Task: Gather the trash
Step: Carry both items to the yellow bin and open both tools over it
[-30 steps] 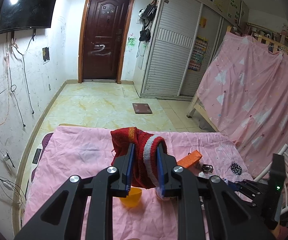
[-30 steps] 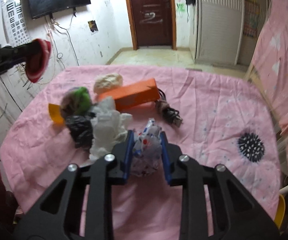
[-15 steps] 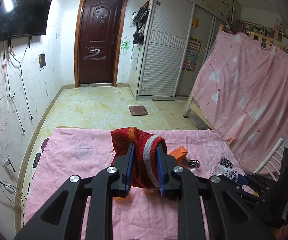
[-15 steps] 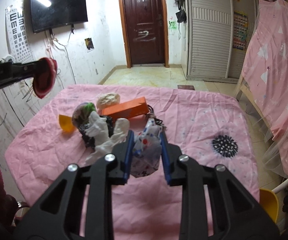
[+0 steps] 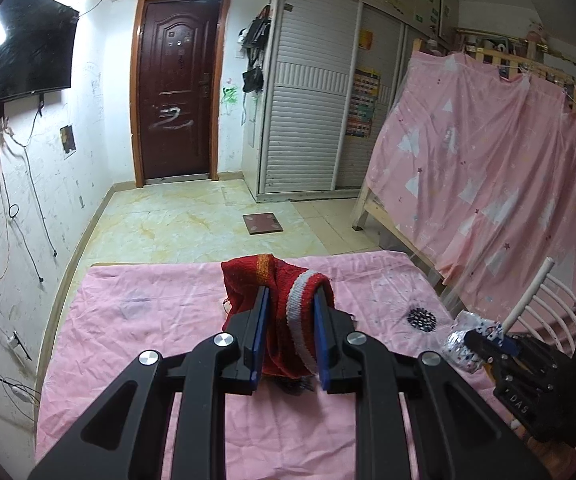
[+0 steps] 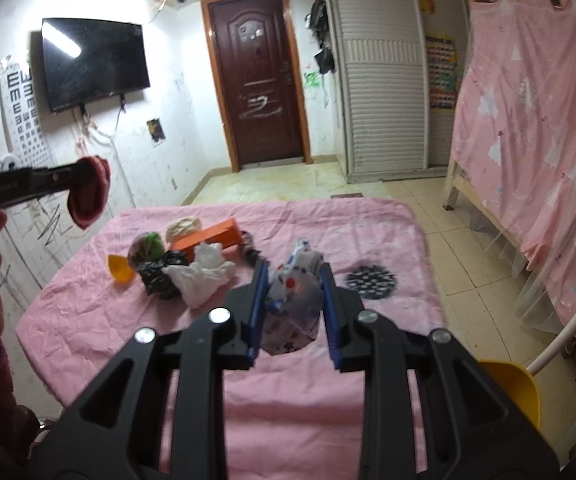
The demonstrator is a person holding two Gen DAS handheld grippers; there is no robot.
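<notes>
Above pink cloth (image 6: 376, 232): crumpled printed wrapper (image 6: 294, 300), red knitted rag (image 5: 284, 316).

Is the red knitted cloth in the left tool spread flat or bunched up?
Bunched up. The red knitted cloth is pinched into folds between the fingers of the left tool and hangs in a lump above the pink tablecloth.

Trash pile (image 6: 180, 268) on table (image 6: 368, 232) left side, box (image 6: 208, 238) behind bag (image 6: 202, 276), door (image 6: 258, 96) beyond
</notes>
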